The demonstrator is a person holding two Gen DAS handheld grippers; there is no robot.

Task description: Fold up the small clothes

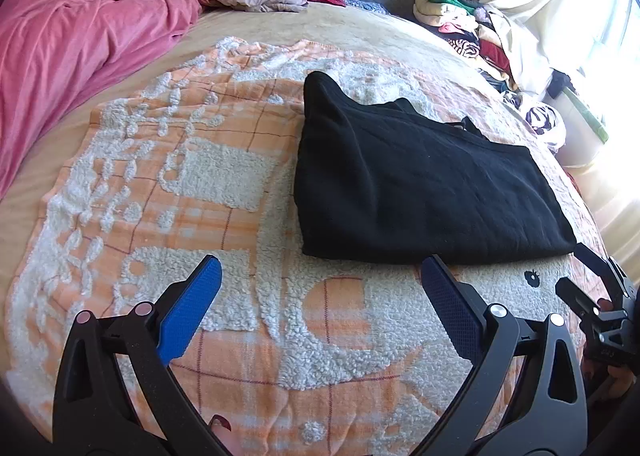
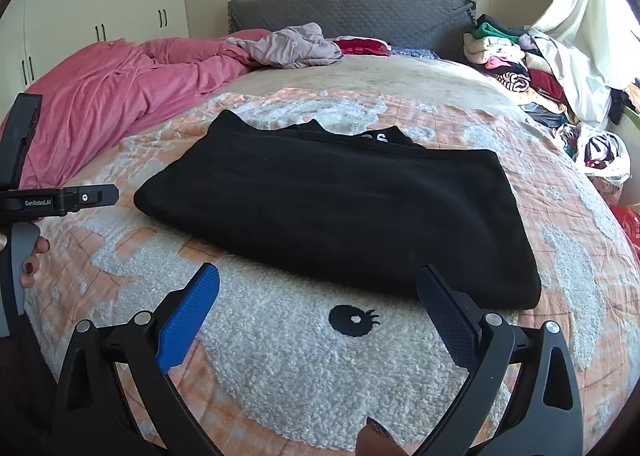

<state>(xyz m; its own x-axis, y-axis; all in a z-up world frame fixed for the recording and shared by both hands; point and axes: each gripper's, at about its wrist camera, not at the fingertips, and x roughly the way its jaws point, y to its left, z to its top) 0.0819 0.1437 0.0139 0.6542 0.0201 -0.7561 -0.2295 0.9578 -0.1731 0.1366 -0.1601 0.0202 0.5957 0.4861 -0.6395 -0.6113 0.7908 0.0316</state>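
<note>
**On the bed: black garment folded, both grippers empty**

On the orange-and-white fleece blanket (image 2: pixel 280 356) lies the black garment (image 2: pixel 340 216) — folded into a flat rectangle, white lettering just showing at its far edge. The left gripper (image 1: pixel 320 288) hangs just short of its near-left corner, jaws spread wide with nothing between them. The right gripper (image 2: pixel 316 292) sits at the garment's near edge, equally wide and empty. A pink duvet (image 1: pixel 80 36) is bunched at the left — a clothes pile (image 2: pixel 512 60) lies at the far right.
</note>
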